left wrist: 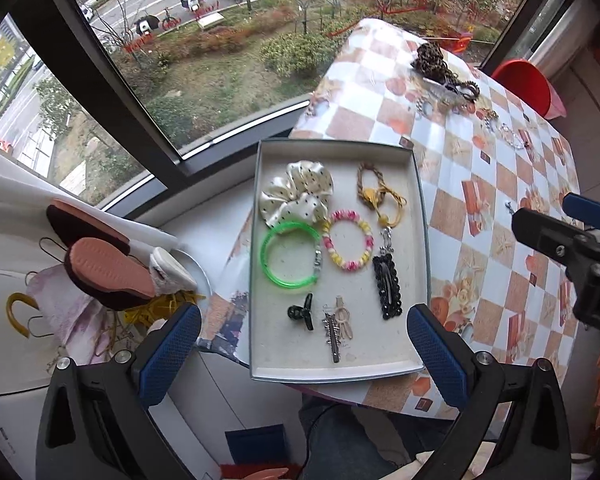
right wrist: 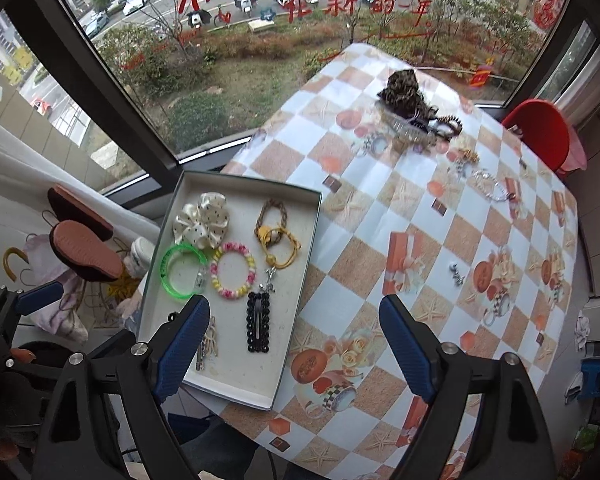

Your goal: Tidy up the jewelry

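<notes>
Hovering spread and empty, left tool (left wrist: pixel 304 344) sits above the tray (left wrist: pixel 423 240); right tool (right wrist: pixel 294 344), also spread and empty, hangs over the counter (right wrist: pixel 380 208) just right of it. Loose jewelry pile (right wrist: pixel 416 116) lies far ahead. Tray holds scrunchie (left wrist: pixel 298 192), green bangle (left wrist: pixel 290 258), bead bracelet (left wrist: pixel 348 244), black clip (left wrist: pixel 387 286). Tray's near end overhangs the counter edge.

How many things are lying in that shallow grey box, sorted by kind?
Bracelets: 3, namely green plastic bangle, pink-and-yellow beaded bracelet, brown braided cord bracelet
Hair ties: 2, namely white polka-dot satin scrunchie, yellow elastic tie
Clips: 3, namely black beaded snap clip, small black claw clip, silver metal clips bunch
Total: 8
</notes>
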### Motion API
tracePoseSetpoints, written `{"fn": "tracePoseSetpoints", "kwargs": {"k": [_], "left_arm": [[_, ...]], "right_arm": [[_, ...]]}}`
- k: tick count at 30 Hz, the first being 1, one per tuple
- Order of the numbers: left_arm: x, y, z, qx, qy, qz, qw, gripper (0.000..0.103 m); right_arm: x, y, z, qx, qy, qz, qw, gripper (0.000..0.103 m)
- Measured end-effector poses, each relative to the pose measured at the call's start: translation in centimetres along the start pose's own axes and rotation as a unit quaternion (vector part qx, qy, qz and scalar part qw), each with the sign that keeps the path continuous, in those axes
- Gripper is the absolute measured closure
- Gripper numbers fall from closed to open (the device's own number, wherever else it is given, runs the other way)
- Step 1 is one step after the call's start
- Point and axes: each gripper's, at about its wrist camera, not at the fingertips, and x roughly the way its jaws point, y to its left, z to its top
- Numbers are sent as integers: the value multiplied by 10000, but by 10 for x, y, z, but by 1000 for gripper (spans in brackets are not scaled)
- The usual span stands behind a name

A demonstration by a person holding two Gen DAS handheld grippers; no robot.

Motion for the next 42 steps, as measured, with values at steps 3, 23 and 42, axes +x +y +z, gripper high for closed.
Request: {"fn": "tracePoseSetpoints", "kwargs": {"k": [3,23,42], "left_arm": [[-6,2,0,-17,-41,23,10000,0],[-17,7,2,-98,-129,61,9999,0],[-16,7,2,-54,-130,112,9998,0]], "right_arm": [[-6,3,3,-26,-26,-35,10000,14],[-6,6,1,-12,98,-160,9998,14],[-6,6,0,-19,106,-161,9998,14]]}}
